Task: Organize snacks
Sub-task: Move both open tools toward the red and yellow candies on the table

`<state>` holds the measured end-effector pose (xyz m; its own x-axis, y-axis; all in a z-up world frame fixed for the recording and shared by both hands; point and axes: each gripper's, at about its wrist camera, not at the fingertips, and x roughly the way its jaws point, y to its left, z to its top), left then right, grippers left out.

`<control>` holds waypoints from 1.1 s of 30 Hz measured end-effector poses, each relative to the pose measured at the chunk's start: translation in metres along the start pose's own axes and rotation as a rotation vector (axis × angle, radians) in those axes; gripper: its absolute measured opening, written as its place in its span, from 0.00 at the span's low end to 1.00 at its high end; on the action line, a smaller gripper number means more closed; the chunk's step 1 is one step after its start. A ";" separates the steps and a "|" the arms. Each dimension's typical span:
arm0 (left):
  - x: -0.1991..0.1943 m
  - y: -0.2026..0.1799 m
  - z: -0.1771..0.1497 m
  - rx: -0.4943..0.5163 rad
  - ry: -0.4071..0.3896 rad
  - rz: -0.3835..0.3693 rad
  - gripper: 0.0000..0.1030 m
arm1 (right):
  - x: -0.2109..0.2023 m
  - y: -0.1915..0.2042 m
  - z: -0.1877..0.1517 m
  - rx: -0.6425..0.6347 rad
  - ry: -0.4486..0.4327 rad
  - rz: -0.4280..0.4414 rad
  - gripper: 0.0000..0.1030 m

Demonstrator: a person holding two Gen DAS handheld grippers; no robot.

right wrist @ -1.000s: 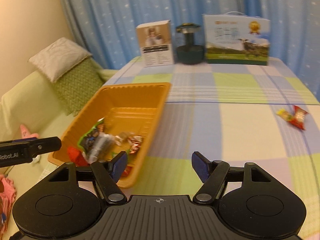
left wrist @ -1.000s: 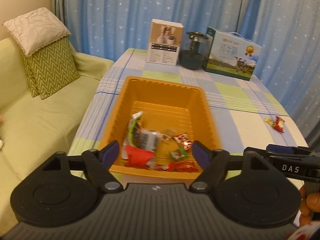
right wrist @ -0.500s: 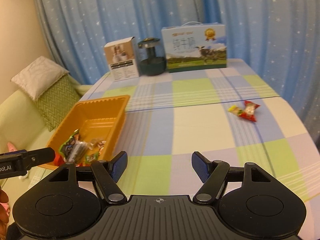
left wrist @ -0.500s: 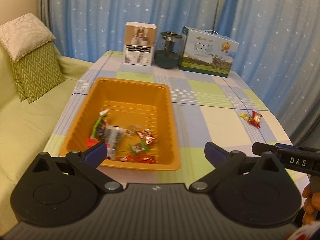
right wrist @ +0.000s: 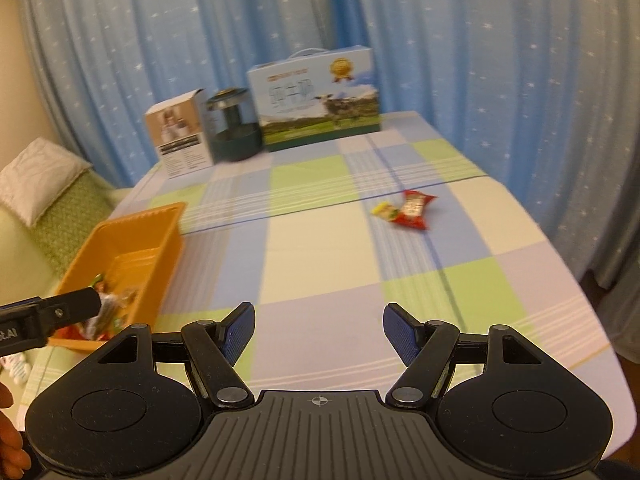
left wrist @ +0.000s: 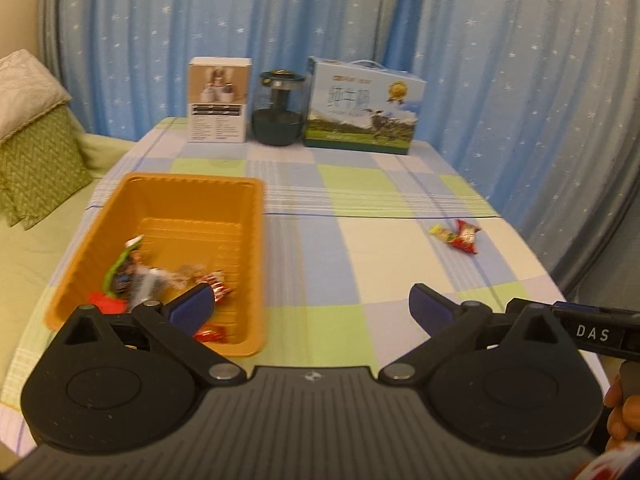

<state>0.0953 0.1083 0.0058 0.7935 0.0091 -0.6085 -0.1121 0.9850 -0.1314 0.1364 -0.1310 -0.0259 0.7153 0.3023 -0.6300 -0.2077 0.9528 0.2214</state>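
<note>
The left gripper [left wrist: 312, 306] has its jaws spread as wide as they go, having just been opening, with nothing between them; its left blue pad [left wrist: 191, 305] hangs over the near right corner of the orange bin [left wrist: 256, 216]. The right gripper [right wrist: 319, 334] holds its jaws partly apart, empty, above the checked table [right wrist: 320, 248].

In the left wrist view the bin sits at about 10 o'clock from the jaws, on the table's left side, holding a blurred heap of wrapped snacks [left wrist: 160, 280] at its near end. The loose red and yellow snack packets [left wrist: 458, 236] lie touching one another at about 2 o'clock, well apart from the bin. In the right wrist view they [right wrist: 408, 210] lie at about 1 o'clock.

Along the table's far edge, at 12 o'clock, stand a white box [left wrist: 219, 100], a dark glass jar [left wrist: 278, 114] and a carry carton [left wrist: 362, 106] printed with a meadow. Blue starred curtains [left wrist: 500, 60] hang behind. A green sofa with cushions [left wrist: 36, 160] lies at 9 o'clock.
</note>
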 end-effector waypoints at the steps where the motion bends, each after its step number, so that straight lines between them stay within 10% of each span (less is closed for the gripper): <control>1: 0.002 -0.005 0.001 0.008 -0.005 -0.008 1.00 | -0.001 -0.006 0.001 0.010 -0.004 -0.010 0.69; 33: 0.122 -0.082 0.037 0.070 0.087 -0.100 1.00 | 0.059 -0.094 0.047 0.065 -0.028 -0.137 0.69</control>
<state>0.2238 0.0347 -0.0289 0.7435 -0.1017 -0.6610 0.0094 0.9899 -0.1417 0.2294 -0.2039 -0.0492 0.7528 0.1681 -0.6365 -0.0638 0.9809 0.1836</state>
